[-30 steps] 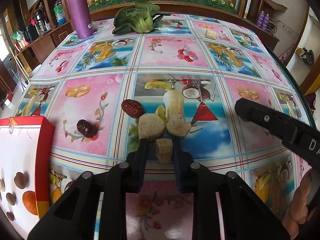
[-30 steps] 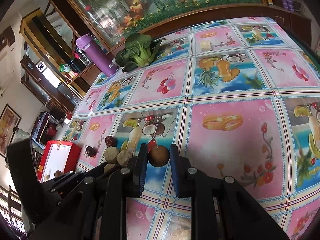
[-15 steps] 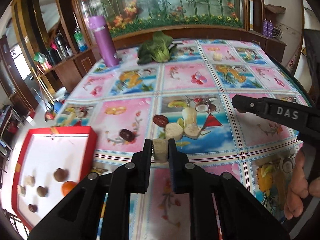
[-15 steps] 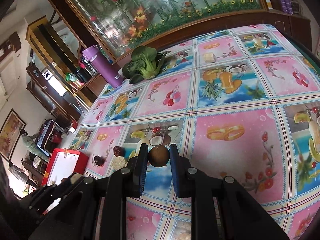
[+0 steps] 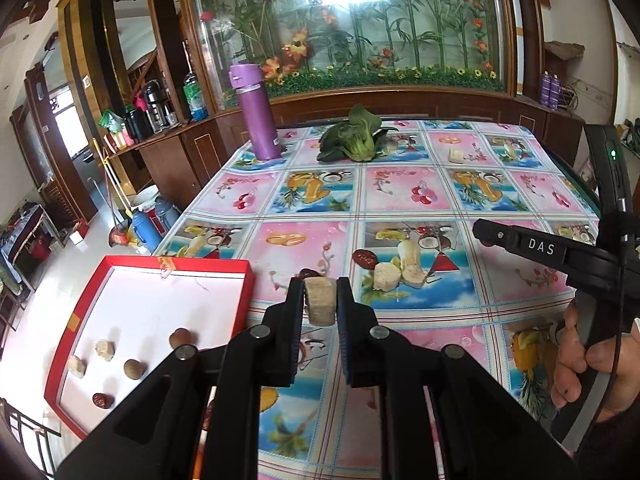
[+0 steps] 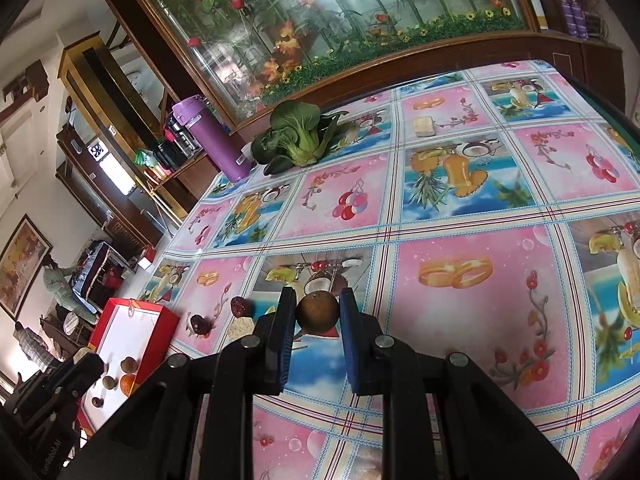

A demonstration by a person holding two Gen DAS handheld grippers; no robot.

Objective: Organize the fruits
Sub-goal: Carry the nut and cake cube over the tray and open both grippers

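My left gripper (image 5: 320, 300) pinches a chunk (image 5: 319, 303), right gripper (image 6: 318, 312) pinches a brown fruit (image 6: 317, 312) — either could slip before reaching the tray (image 5: 80, 316).

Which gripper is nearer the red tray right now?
Left. The left gripper, shut on a pale fruit chunk, is just right of the red tray. The right gripper, shut on a round brown fruit, is farther right over the table.
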